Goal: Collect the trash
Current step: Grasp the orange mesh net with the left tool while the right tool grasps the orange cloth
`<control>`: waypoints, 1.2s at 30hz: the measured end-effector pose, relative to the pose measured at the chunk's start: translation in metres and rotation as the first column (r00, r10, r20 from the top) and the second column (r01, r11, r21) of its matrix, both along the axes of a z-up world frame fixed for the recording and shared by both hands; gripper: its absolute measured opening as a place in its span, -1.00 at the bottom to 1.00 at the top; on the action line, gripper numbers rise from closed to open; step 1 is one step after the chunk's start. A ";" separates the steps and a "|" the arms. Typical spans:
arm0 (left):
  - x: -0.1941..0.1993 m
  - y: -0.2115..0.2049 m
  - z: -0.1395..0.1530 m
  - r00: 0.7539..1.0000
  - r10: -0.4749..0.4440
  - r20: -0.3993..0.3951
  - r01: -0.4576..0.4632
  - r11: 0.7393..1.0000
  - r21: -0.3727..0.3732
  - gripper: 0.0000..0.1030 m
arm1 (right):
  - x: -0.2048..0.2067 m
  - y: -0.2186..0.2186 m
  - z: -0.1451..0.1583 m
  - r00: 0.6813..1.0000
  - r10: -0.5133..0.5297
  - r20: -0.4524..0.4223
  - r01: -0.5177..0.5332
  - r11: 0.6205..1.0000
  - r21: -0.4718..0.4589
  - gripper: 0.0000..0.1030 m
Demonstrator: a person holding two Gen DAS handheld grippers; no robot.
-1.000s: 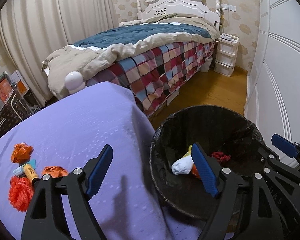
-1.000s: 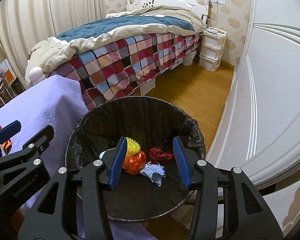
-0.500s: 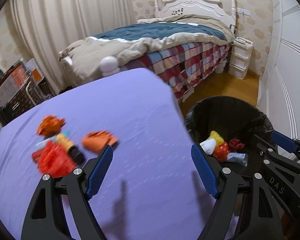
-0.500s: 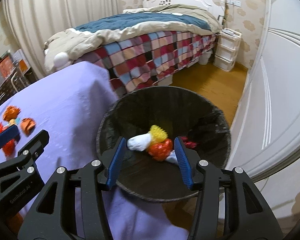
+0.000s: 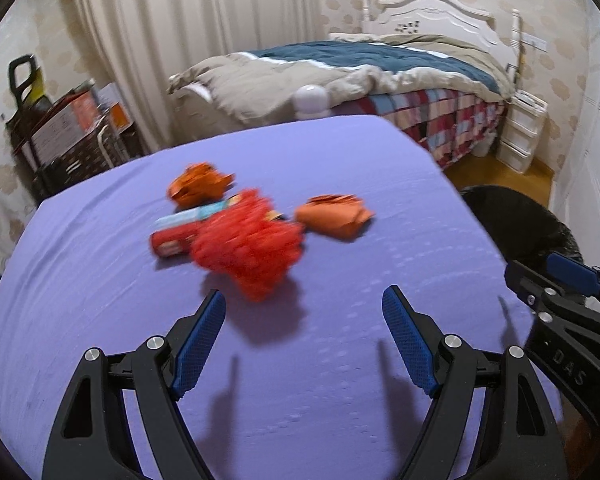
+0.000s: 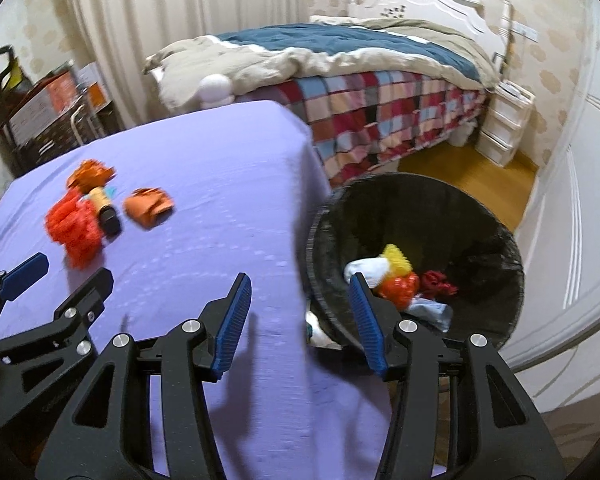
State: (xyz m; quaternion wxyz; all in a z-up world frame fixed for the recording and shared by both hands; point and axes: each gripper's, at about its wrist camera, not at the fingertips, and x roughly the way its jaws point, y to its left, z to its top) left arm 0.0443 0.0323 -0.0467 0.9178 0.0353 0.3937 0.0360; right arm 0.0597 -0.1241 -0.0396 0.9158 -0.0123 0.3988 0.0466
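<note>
On the purple-covered table (image 5: 340, 360) lies a blurred heap of trash: a red frilly mesh (image 5: 248, 240), an orange crumpled wrapper (image 5: 198, 190), an orange folded piece (image 5: 334, 214) and a red tube (image 5: 172, 240). My left gripper (image 5: 304, 322) hovers open just short of the red mesh, nothing between its fingers. My right gripper (image 6: 298, 306) is open and empty over the table's right edge, beside the black-lined bin (image 6: 480, 216). The bin holds a white wad (image 6: 366, 268), a yellow piece, orange and red scraps. The same heap (image 6: 76, 224) shows at the left in the right wrist view.
A bed (image 5: 380, 76) with a plaid cover stands behind the table. White drawers (image 6: 504, 120) sit by the far wall, white wardrobe doors (image 6: 580, 200) on the right, a dark rack with boxes (image 5: 60, 136) at the left. Wooden floor lies between bed and bin.
Both grippers have swung left from over the bin to over the table. The trash heap now sits ahead of my left gripper, and the bin has slid to the right.
</note>
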 end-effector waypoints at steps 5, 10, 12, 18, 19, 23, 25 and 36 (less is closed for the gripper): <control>0.004 0.014 -0.001 0.999 0.035 0.003 -0.035 0.999 0.000 0.51 | 0.003 0.020 -0.006 0.999 0.035 -0.018 -0.035 0.999 -0.022 -0.03; 0.019 0.018 -0.003 0.998 0.053 0.017 -0.054 0.998 0.024 0.54 | 0.009 0.022 -0.008 0.999 0.036 -0.031 -0.036 0.999 -0.018 -0.03; 0.026 0.021 -0.004 0.998 0.065 0.014 -0.065 0.998 0.020 0.54 | 0.011 0.023 -0.010 0.999 0.036 -0.035 -0.036 0.999 -0.018 -0.03; 0.037 0.033 -0.002 0.997 0.076 0.020 -0.076 0.997 -0.007 0.54 | 0.014 0.026 -0.012 0.998 0.045 -0.046 -0.046 0.999 -0.021 -0.03; 0.035 0.034 -0.002 0.997 0.073 0.020 -0.073 0.997 -0.016 0.51 | 0.015 0.026 -0.012 0.998 0.046 -0.047 -0.047 0.999 -0.021 -0.03; 0.031 0.038 -0.004 0.999 0.050 0.016 -0.049 0.999 -0.021 0.19 | 0.016 0.028 -0.012 0.997 0.051 -0.049 -0.052 0.998 -0.026 -0.03; 0.026 0.042 -0.003 0.999 0.037 0.016 -0.037 0.999 -0.033 0.13 | 0.015 0.029 -0.012 0.997 0.054 -0.046 -0.055 0.998 -0.030 -0.03; -0.001 0.076 0.001 0.998 0.067 0.017 -0.065 0.994 -0.089 0.04 | 0.016 0.054 -0.013 0.991 0.120 -0.055 -0.123 0.991 -0.050 -0.03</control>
